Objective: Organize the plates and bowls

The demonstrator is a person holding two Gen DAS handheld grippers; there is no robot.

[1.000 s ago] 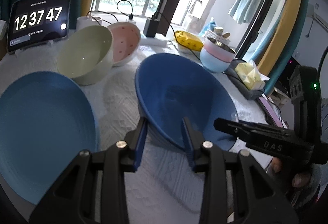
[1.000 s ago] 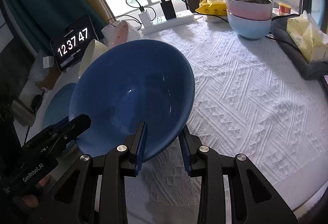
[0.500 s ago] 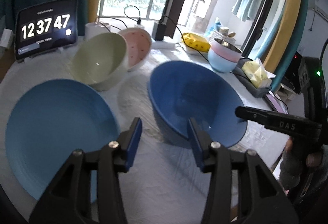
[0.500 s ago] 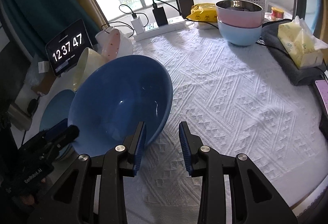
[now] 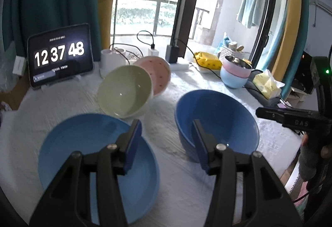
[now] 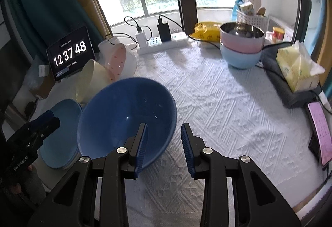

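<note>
The left gripper (image 5: 167, 141), jaws just widened and holding nothing, hangs above the white textured tablecloth (image 6: 228, 112), hiding part of the light blue plate (image 5: 83, 144). The right gripper (image 6: 164, 144) is parted and empty, masking the deep blue bowl's (image 6: 124, 114) near rim. Farther back, a green bowl (image 5: 124, 92) covers part of a pink spotted bowl (image 5: 159, 71).

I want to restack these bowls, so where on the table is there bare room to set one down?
The widest bare patch of white quilted tablecloth lies between the dark blue bowl, the stacked pink and pale blue bowls and the grey cloth under the yellow tissue pack. It is crowded around the tilted green bowl and light blue plate.
</note>
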